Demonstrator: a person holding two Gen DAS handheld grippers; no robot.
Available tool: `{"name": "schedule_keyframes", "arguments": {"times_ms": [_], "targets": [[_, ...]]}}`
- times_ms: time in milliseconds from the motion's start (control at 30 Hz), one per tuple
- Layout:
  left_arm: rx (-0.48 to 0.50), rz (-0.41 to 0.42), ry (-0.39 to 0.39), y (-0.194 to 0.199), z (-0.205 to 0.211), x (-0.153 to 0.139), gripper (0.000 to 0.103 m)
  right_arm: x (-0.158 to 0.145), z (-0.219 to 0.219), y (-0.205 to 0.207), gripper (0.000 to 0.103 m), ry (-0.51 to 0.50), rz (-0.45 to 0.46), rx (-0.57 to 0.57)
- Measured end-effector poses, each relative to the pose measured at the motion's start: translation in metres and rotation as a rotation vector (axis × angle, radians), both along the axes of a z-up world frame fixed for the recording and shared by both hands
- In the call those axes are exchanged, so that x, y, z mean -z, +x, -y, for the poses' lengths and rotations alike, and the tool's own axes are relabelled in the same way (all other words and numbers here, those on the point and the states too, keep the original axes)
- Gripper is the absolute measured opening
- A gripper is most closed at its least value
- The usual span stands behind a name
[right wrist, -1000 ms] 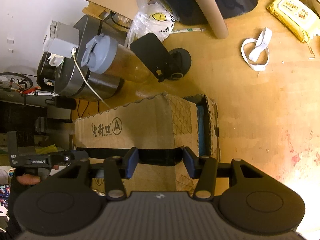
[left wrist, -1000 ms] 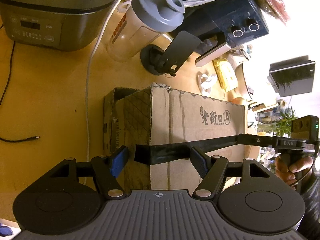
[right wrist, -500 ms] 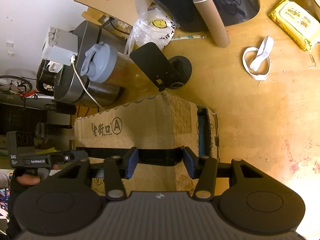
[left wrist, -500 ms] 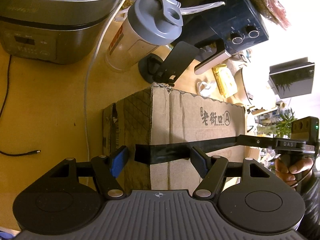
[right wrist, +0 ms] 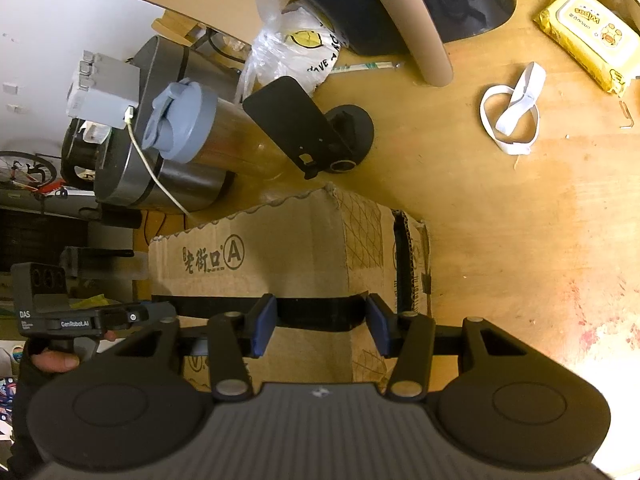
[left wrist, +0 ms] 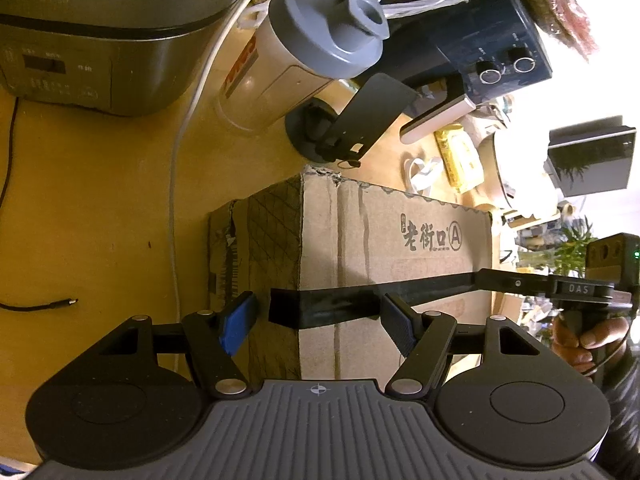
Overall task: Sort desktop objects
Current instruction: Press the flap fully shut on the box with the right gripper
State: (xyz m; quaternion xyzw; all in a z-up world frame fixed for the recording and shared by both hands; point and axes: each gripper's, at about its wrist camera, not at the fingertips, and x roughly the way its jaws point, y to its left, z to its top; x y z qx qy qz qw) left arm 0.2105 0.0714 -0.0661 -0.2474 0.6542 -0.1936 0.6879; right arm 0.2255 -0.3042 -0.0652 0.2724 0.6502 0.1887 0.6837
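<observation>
Both grippers, left [left wrist: 318, 322] and right [right wrist: 318, 326], jaws open, straddle opposite corners of the cardboard box [left wrist: 384, 240], near shaker bottle [left wrist: 304, 56].

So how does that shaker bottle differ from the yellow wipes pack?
The shaker bottle is a tall, see-through cylinder with a grey flip lid; the wipes pack is a flat, soft, opaque yellow packet. The bottle stands upright by the black stand, close to the cardboard box; the pack lies flat, far off toward the table's corner. Both rest on the wooden table.
</observation>
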Motion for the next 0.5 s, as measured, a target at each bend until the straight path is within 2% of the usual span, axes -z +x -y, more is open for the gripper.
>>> {"name": "schedule_keyframes", "arguments": {"times_ms": [500], "targets": [[-0.001, -0.006, -0.004, 0.004, 0.001, 0.013, 0.067, 0.013, 0.001, 0.002, 0.045, 0.001, -0.008, 0.006]]}}
